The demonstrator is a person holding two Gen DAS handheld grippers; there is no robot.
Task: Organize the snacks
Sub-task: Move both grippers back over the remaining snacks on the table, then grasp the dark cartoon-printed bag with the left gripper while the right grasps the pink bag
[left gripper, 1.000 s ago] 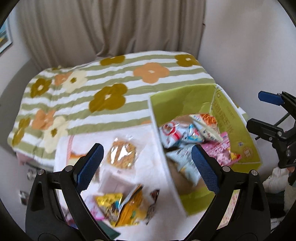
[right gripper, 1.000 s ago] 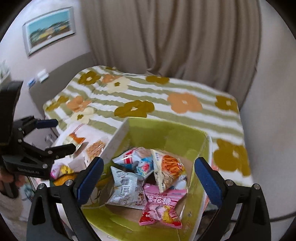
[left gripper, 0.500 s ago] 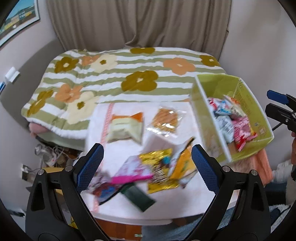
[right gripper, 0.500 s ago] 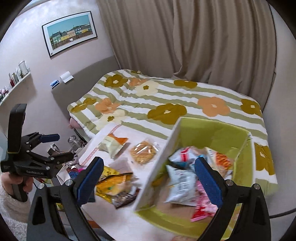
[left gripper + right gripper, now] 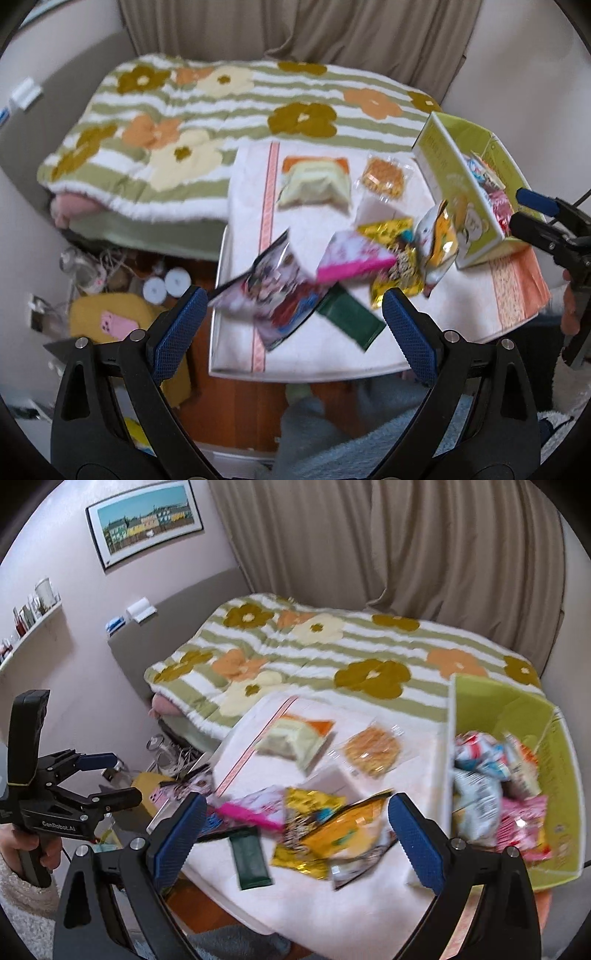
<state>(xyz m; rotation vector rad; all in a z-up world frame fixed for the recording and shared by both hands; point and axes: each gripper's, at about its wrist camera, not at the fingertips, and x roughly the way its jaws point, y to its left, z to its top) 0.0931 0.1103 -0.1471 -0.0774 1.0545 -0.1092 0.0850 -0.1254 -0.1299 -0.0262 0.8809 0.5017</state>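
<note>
Both the left gripper (image 5: 291, 317) and the right gripper (image 5: 297, 834) have drawn back from the green box (image 5: 458, 184) with jaws spread wide and empty. They now hang over the loose snack packets (image 5: 332, 266) heaped just left of the box on the white table (image 5: 314, 354). By my reading a drop-off is done; beyond the heap, the cracker bag (image 5: 384, 177) and pale pouch (image 5: 314, 181) also await collection.

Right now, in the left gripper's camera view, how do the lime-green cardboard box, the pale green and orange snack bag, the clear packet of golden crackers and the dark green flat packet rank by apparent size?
1. Lime-green cardboard box
2. Pale green and orange snack bag
3. Dark green flat packet, though it lies nearer the camera, so it is unsure against the next
4. Clear packet of golden crackers
</note>
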